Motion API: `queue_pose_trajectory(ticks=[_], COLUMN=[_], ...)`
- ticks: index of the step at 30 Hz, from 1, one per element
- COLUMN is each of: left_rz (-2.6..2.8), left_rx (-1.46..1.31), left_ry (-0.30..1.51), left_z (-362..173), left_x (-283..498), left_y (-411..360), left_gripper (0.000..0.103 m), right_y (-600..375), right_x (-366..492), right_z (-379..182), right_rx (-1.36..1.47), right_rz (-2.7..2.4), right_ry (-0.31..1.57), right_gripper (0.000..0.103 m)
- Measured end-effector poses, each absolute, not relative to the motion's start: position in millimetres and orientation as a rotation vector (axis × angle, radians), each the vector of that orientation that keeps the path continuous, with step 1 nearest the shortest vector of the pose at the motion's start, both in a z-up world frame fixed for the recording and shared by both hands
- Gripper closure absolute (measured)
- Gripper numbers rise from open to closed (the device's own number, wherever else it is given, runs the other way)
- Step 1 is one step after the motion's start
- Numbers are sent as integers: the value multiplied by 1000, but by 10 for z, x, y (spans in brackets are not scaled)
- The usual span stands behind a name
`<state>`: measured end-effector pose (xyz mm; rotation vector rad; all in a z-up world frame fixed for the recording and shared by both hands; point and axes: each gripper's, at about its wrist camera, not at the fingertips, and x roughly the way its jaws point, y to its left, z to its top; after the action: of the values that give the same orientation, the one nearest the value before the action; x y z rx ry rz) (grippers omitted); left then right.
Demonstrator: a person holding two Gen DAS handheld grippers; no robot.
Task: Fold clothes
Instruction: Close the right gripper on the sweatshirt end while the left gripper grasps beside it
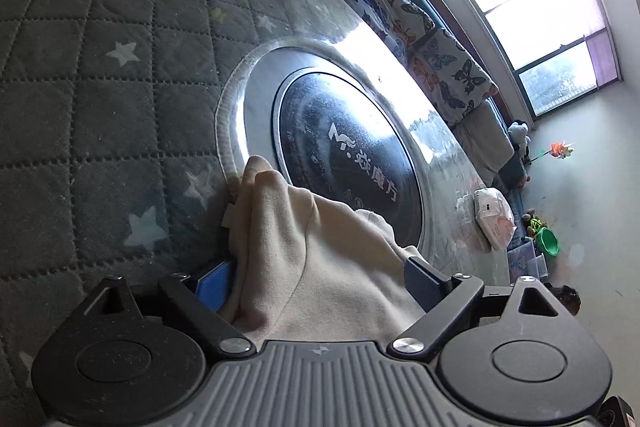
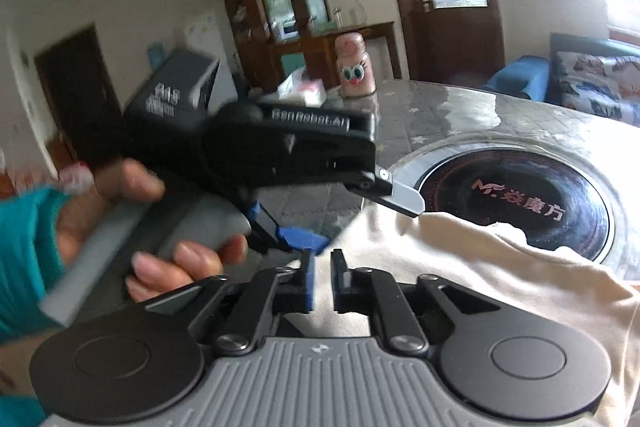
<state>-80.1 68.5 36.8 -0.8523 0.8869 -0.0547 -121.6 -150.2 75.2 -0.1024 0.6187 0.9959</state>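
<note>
A cream garment (image 1: 320, 259) lies bunched on the round table, over the edge of the black cooktop disc (image 1: 348, 155). My left gripper (image 1: 320, 279) has its blue-padded fingers wide apart with the cloth bulging between them; it does not pinch the cloth. In the right wrist view the garment (image 2: 500, 279) spreads to the right over the cooktop disc (image 2: 520, 199). My right gripper (image 2: 322, 283) has its fingers nearly together with a narrow gap, holding nothing. The left gripper (image 2: 360, 211), held by a hand, sits just ahead of it above the cloth's edge.
The table has a grey star-quilted cover (image 1: 100, 67) under glass. A tissue pack (image 1: 496, 219) lies near its far edge. A pink bottle with eyes (image 2: 354, 67) stands at the table's back. A sofa with butterfly cushions (image 1: 420, 39) is beyond.
</note>
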Motion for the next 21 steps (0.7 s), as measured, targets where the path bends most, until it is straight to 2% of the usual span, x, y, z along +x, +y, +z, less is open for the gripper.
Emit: queue_pose_trajectory(ticks=[4,11,13,14,15,18,21], left_rz=[-31,-26,-24,-24,-25,-33,-49], left_rx=[-835,-860,-876,-883,-890,-916,-958], left_ry=[891,887,884,882,880,880,888], left_z=[393,391,383,379,374,365,341], left_x=[-841,-900,-925,-936,-948,-964,-958], left_y=[729,854,900,920,939,958,972], left_gripper=[11,9,8,7,7,6,5], right_y=[-1348,-1030,-986,-964,-940,-990,-1139], right_x=[-1301,-1479,-1483,-1482,-1480,-1411,-1301], right_z=[663,481,443,427,412,470,605], right_rx=[-193,-418,-451,-462,-468,-409,-275], right_rz=[1044,1044,1025,1014,1003,995,996], right_ry=[626,570,558,554,552,555,576], right_gripper=[59,54,56,60,71,92,95])
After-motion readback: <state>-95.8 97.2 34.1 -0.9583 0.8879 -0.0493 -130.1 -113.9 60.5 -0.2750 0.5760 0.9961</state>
